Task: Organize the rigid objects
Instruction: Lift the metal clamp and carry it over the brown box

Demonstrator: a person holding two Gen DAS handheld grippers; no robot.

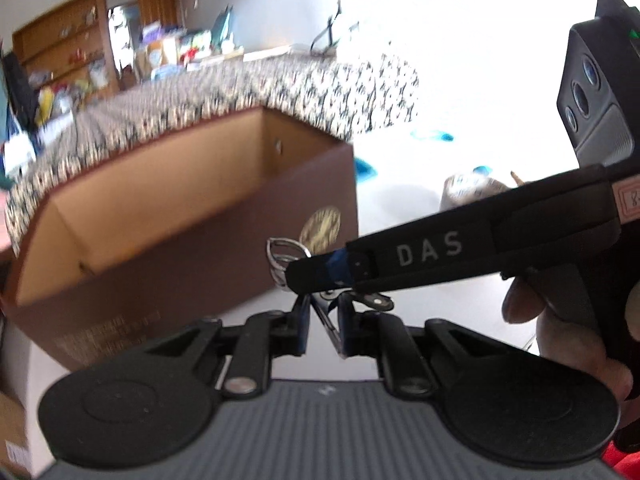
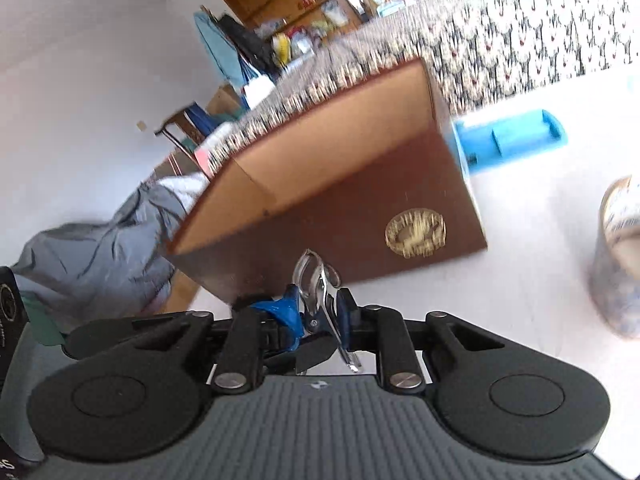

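An open brown cardboard box with a gold emblem stands on the white table; its inside shows empty. It also shows in the right wrist view. Both grippers hold one small metal tool with looped silver handles, like folding scissors or a nail clipper. My left gripper is shut on its lower end. My right gripper reaches in from the right and is shut on the same tool, just in front of the box. In the right wrist view my right gripper pinches it between blue pads.
A patterned cloth covers the surface behind the box. A blue tray lies right of the box. A printed can stands at the right. Grey fabric lies left of the box. Cluttered wooden shelves stand far behind.
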